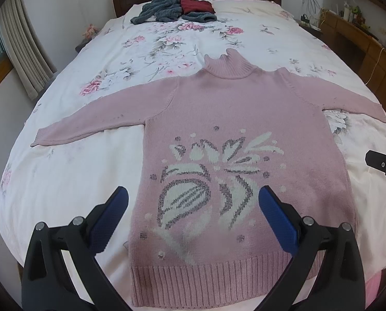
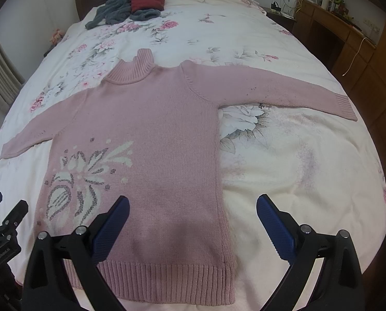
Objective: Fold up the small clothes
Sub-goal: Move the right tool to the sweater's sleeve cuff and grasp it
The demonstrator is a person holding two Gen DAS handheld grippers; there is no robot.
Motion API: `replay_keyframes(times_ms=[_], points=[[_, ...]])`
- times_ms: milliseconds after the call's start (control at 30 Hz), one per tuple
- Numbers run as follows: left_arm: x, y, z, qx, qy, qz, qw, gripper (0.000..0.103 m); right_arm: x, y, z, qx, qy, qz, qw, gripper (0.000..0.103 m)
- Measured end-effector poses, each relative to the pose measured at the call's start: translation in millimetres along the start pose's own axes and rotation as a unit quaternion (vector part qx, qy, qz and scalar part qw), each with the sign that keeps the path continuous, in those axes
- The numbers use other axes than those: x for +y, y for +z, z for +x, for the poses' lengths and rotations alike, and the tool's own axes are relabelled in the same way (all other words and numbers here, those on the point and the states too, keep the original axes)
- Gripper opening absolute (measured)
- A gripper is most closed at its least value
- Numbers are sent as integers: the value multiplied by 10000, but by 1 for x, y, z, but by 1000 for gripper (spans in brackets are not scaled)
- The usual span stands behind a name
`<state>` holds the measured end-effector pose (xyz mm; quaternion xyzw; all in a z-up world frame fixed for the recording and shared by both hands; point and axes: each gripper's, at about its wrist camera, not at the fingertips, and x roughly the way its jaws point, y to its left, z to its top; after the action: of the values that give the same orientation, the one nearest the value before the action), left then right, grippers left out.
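Sweater (image 1: 244, 140) flat on bed (image 1: 63, 189), face up, sleeves spread, hem nearest. Left tongs (image 1: 193, 207) and right tongs (image 2: 193, 207) both gaping, empty, above hem. Risks: loose knit snagging on ribbed pads, single-layer pinch, sleeve dragging, bedcover caught along. No legible writing on garment.

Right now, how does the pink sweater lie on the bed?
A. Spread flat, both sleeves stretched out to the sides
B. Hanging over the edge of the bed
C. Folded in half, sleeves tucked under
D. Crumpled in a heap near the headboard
A: the pink sweater lies flat on the bed, with one sleeve reaching out to each side and the ribbed hem nearest both open claws.
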<state>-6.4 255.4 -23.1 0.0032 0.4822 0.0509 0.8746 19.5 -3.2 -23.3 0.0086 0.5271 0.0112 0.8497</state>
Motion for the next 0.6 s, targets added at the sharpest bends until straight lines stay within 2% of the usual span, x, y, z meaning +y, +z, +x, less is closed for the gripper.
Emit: replay_keyframes(times_ms=[200, 333, 433, 500, 600], points=[[-1, 1, 6, 51, -38, -36, 10000, 100, -2, 1, 3, -19, 54, 19, 10000, 99], [-12, 9, 22, 208, -221, -17, 9995, 100, -23, 8, 16, -35, 174, 134, 9998, 99], [-29, 23, 31, 138, -299, 106, 9994, 100, -60, 25, 27, -47, -20, 197, 9998, 99], [-40, 38, 37, 75, -357, 167, 9992, 100, -93, 41, 34, -21, 101, 504, 9987, 99], [-61, 67, 49, -28, -458, 219, 9987, 100, -150, 68, 48, 15, -163, 933, 9955, 99]])
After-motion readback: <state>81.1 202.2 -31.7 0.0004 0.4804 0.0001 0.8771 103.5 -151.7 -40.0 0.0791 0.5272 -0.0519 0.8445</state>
